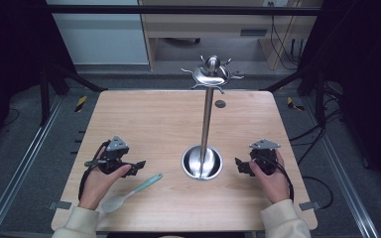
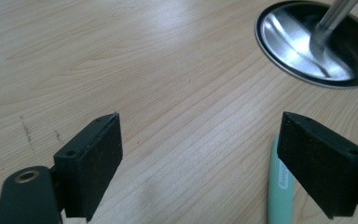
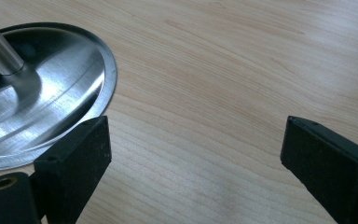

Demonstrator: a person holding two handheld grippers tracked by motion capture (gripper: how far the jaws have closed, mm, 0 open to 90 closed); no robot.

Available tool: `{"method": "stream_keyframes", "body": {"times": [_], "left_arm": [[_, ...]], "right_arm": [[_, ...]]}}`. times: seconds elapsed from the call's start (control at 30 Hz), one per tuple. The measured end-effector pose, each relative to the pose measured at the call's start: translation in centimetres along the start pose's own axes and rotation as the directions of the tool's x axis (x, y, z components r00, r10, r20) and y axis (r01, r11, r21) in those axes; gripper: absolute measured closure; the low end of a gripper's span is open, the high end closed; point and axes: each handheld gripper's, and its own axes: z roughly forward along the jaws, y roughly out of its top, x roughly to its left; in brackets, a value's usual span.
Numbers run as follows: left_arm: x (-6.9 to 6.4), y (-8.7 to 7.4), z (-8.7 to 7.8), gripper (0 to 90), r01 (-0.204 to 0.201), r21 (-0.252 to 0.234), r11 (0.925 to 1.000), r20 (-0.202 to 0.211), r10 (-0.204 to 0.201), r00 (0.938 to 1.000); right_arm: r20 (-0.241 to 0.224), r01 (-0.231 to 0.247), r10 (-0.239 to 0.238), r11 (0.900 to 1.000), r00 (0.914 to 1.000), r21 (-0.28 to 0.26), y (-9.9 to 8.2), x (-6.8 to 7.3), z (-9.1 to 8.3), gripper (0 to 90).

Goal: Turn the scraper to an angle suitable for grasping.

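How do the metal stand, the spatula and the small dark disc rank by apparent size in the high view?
1. Metal stand, largest.
2. Spatula.
3. Small dark disc, smallest, though it lies farther from the camera.

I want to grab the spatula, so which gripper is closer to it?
The left gripper. The mint-green spatula lies just beside its open jaws, while the right gripper sits across the metal stand's base from it.

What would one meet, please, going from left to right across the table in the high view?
left gripper → spatula → stand base → right gripper
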Motion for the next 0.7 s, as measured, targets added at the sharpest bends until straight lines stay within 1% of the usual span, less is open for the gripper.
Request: {"method": "stream_keyframes", "body": {"times": [0.1, 0.13, 0.17, 0.2, 0.23, 0.27, 0.33, 0.37, 0.43, 0.47, 0.5, 0.53, 0.57, 0.6, 0.63, 0.67, 0.7], "left_arm": [[-0.2, 0.0, 0.1, 16.9, 0.003, 0.001, 1.0, 0.006, -0.003, 1.0], [-0.4, 0.1, 0.3, 18.3, -0.007, 0.01, 0.9999, 0.009, 0.007, 0.9999], [-0.6, 0.1, 0.3, 19.5, -0.012, 0.017, 0.9998, 0.012, 0.011, 0.9999], [-0.7, 0.1, 0.4, 23.4, -0.024, 0.023, 0.9994, 0.006, 0.024, 0.9997], [-0.7, 0.1, 0.4, 27.1, -0.024, 0.023, 0.9994, 0.006, 0.024, 0.9997], [-1.0, 0.2, 0.5, 29.7, -0.057, 0.055, 0.9969, 0.011, 0.057, 0.9983], [-1.5, 0.2, 0.6, 41.2, -0.087, 0.078, 0.9931, 0.021, 0.086, 0.9961], [-1.7, 0.1, 0.7, 45.9, -0.101, 0.093, 0.9905, 0.033, 0.098, 0.9946], [-2.2, 0.0, 1.0, 57.1, -0.136, 0.118, 0.9836, 0.048, 0.131, 0.9902], [-2.4, 0.0, 1.1, 62.2, -0.148, 0.125, 0.981, 0.061, 0.142, 0.9881], [-2.4, 0.0, 1.1, 67.9, -0.148, 0.125, 0.981, 0.061, 0.142, 0.9881], [-2.8, -0.1, 1.3, 71.4, -0.164, 0.132, 0.9777, 0.085, 0.153, 0.9845], [-2.9, -0.1, 1.5, 75.1, -0.17, 0.133, 0.9764, 0.093, 0.159, 0.9829], [-2.9, -0.1, 1.5, 78.6, -0.17, 0.133, 0.9764, 0.093, 0.159, 0.9829], [-3.0, -0.1, 1.6, 78.6, -0.173, 0.136, 0.9755, 0.101, 0.16, 0.982], [-3.2, -0.2, 1.8, 84.8, -0.182, 0.148, 0.9722, 0.116, 0.166, 0.9794], [-3.2, -0.2, 1.9, 87.1, -0.18, 0.156, 0.9713, 0.123, 0.161, 0.9792]], "right_arm": [[-0.008, 0.0, 0.0, 1.0, 1.0, 0.002, 0.0, 0.0, 0.0, 8.9], [-0.007, 0.008, -0.008, 1.0, 0.9999, 0.002, 0.0, -0.1, 0.1, 8.9], [-0.007, 0.003, -0.003, 1.0, 1.0, 0.006, 0.0, -0.1, 0.1, 8.9], [-0.006, -0.001, 0.001, 1.0, 1.0, 0.006, 0.0, -0.1, 0.2, 8.9], [-0.006, -0.001, 0.001, 1.0, 1.0, 0.006, 0.0, -0.1, 0.2, 8.9], [-0.007, 0.002, -0.002, 1.0, 1.0, 0.004, 0.0, -0.2, 0.2, 8.9], [-0.007, -0.004, 0.004, 1.0, 1.0, 0.007, 0.1, -0.2, 0.2, 8.9], [-0.007, -0.003, 0.003, 1.0, 1.0, 0.007, 0.1, -0.1, 0.2, 8.9], [-0.007, 0.005, -0.005, 1.0, 1.0, 0.008, 0.1, -0.1, 0.1, 8.9], [-0.008, 0.001, -0.001, 1.0, 1.0, 0.01, 0.0, -0.1, 0.1, 8.9], [-0.005, 0.006, -0.006, 0.9999, 1.0, 0.009, 0.0, -0.1, 0.2, 8.9], [-0.005, 0.005, -0.005, 0.9999, 1.0, 0.01, 0.0, -0.1, 0.2, 8.9], [-0.005, 0.006, -0.006, 0.9999, 1.0, 0.013, 0.0, -0.1, 0.2, 8.9], [-0.005, 0.005, -0.005, 0.9999, 1.0, 0.012, 0.0, -0.1, 0.2, 8.9], [-0.005, 0.005, -0.005, 0.9999, 1.0, 0.012, 0.0, -0.1, 0.2, 8.9], [-0.003, 0.007, -0.007, 0.9999, 1.0, 0.014, 0.0, -0.1, 0.2, 8.9], [-0.004, 0.008, -0.008, 0.9999, 1.0, 0.014, 0.0, -0.1, 0.3, 8.9]]}}
